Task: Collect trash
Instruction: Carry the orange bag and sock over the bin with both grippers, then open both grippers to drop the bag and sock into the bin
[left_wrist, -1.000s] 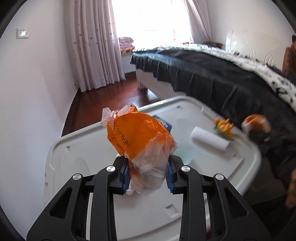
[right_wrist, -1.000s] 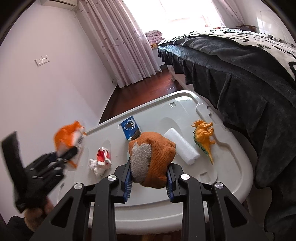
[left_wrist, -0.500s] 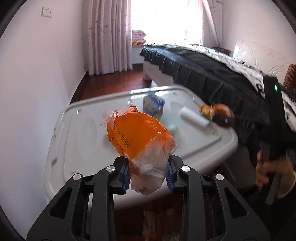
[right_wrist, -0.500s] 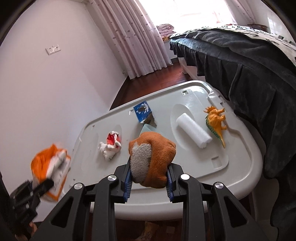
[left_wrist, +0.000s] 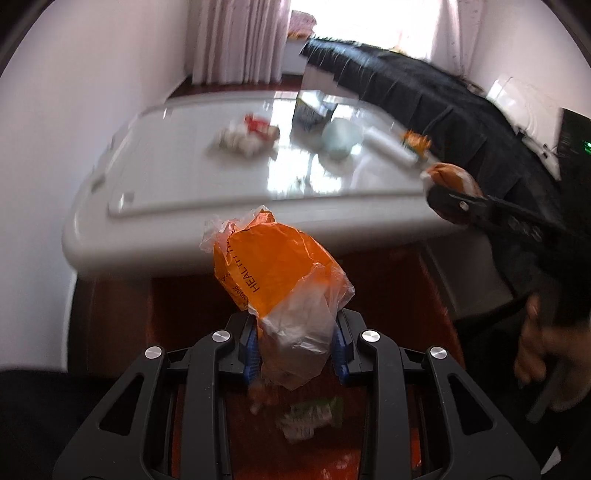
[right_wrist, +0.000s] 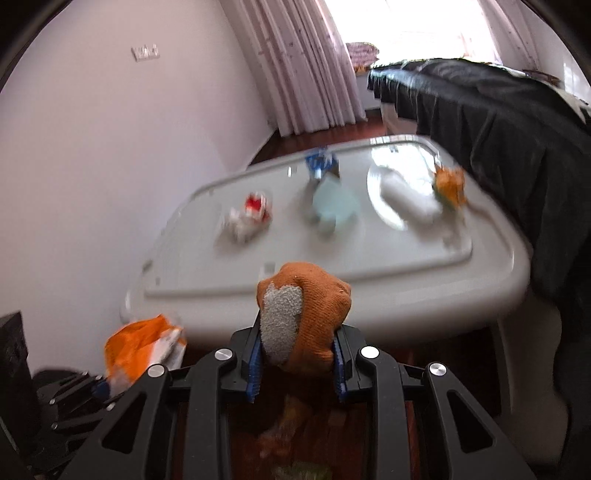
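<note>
My left gripper (left_wrist: 295, 350) is shut on an orange and clear plastic bag (left_wrist: 277, 280), held off the near edge of the white table (left_wrist: 177, 173), over the floor. My right gripper (right_wrist: 297, 363) is shut on an orange and grey knitted glove (right_wrist: 303, 317), also off the table's near edge. The bag also shows in the right wrist view (right_wrist: 140, 343), and the glove in the left wrist view (left_wrist: 450, 177). A crumpled red and white wrapper (right_wrist: 247, 218), a pale blue item (right_wrist: 334, 203), a blue carton (right_wrist: 321, 162) and a white roll (right_wrist: 410, 199) lie on the table.
An orange toy dinosaur (right_wrist: 448, 184) lies at the table's right side. A bed with a dark cover (right_wrist: 498, 110) stands right of the table. Blurred litter, some green (left_wrist: 310, 417), lies below the grippers on the red-brown floor. A white wall is on the left.
Both grippers have pulled back from over the table to beyond its near edge and lower, each still holding its item. The views are motion-blurred now.
</note>
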